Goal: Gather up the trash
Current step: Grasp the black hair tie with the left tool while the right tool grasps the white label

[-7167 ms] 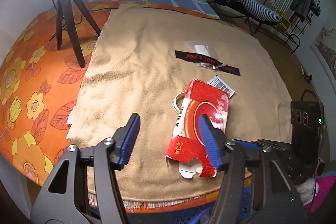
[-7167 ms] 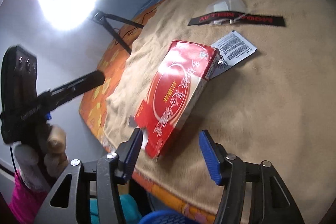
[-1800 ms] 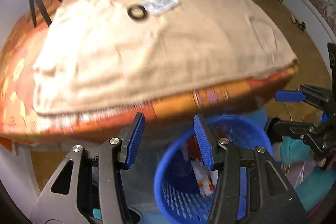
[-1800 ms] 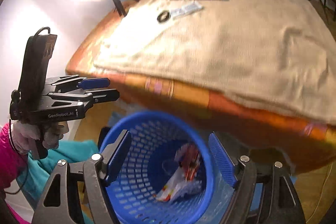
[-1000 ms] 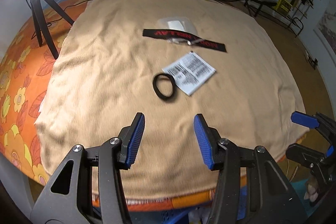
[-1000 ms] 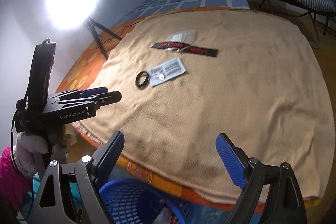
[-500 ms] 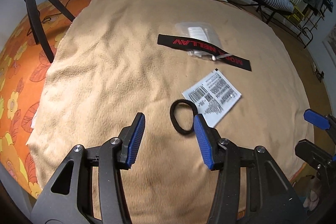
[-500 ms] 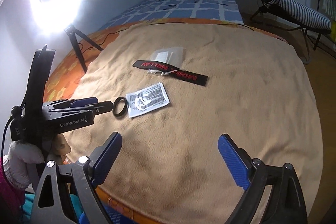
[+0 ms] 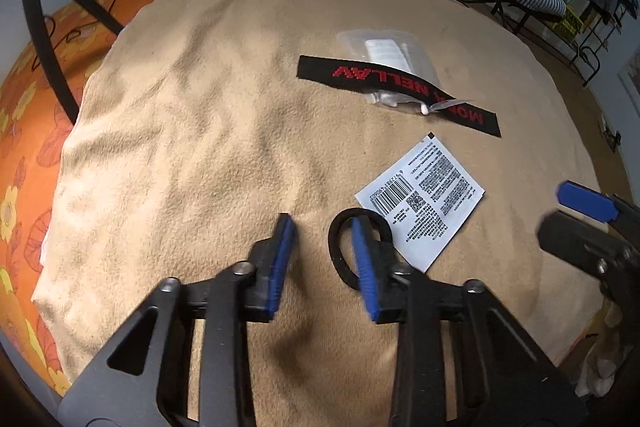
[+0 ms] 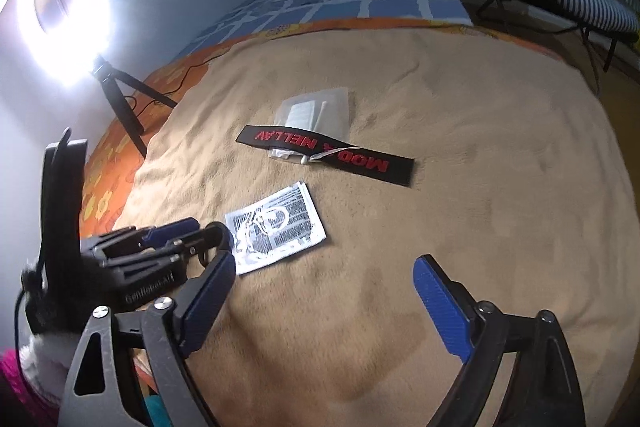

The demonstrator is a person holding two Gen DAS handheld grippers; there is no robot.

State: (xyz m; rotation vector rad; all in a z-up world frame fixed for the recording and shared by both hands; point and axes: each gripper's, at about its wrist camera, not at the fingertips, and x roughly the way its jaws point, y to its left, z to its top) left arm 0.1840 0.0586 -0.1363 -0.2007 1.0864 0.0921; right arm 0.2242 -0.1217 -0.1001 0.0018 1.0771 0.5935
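Both grippers are black frames with silver screws and ribbed blue fingers; a pink sleeve shows.

Ring light blazes upper left — glare washes the wall; fisheye bends edges, near claw parts blurred.

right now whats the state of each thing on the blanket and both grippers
black ring: flat, left gripper's finger inside it
white label: flat, barcode up
black strip: flat, across clear bag
clear bag: flat
left gripper: closing, ring's left edge between fingers
right gripper: open, empty
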